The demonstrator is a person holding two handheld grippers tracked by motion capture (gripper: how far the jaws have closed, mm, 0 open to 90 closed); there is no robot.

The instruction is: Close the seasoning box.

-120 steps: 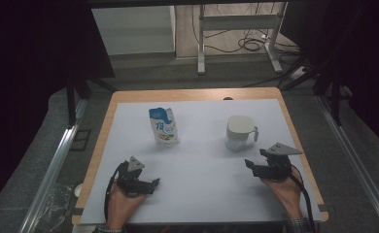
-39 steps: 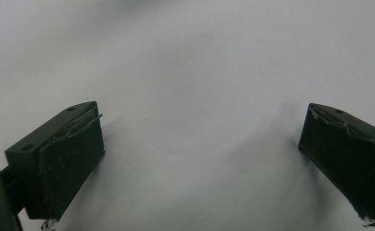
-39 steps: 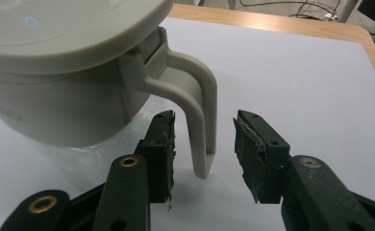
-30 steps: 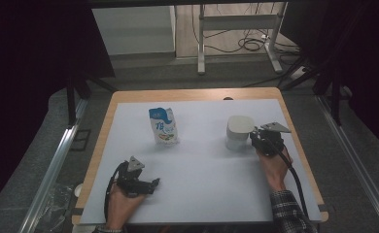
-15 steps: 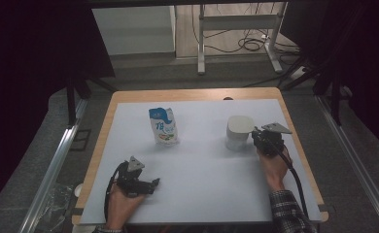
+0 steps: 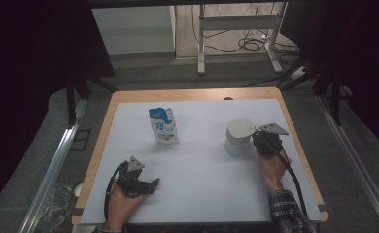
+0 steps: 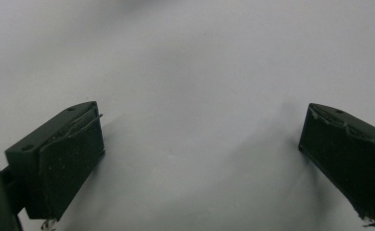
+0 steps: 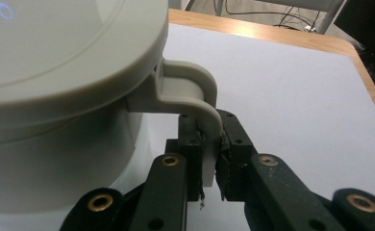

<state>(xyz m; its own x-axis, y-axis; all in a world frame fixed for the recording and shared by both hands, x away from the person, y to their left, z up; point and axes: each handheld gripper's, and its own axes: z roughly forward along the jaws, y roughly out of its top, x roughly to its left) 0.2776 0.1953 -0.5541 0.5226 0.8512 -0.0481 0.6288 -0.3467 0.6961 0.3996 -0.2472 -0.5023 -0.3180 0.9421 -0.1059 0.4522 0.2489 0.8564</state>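
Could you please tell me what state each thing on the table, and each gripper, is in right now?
White lidded mug: upright on the white mat, lid on, held by its handle.
Milk carton: upright on the mat, top closed as far as the high view shows, untouched.
Right gripper: jaws have just been closing, now clamped on the mug's handle.
Left gripper: jaws wide open, nothing between them, low over the mat.

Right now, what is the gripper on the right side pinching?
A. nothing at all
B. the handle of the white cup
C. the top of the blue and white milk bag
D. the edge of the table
B. In the right gripper view, the right gripper has its two black jaws closed on the handle of the white cup; they have just been closing on it.
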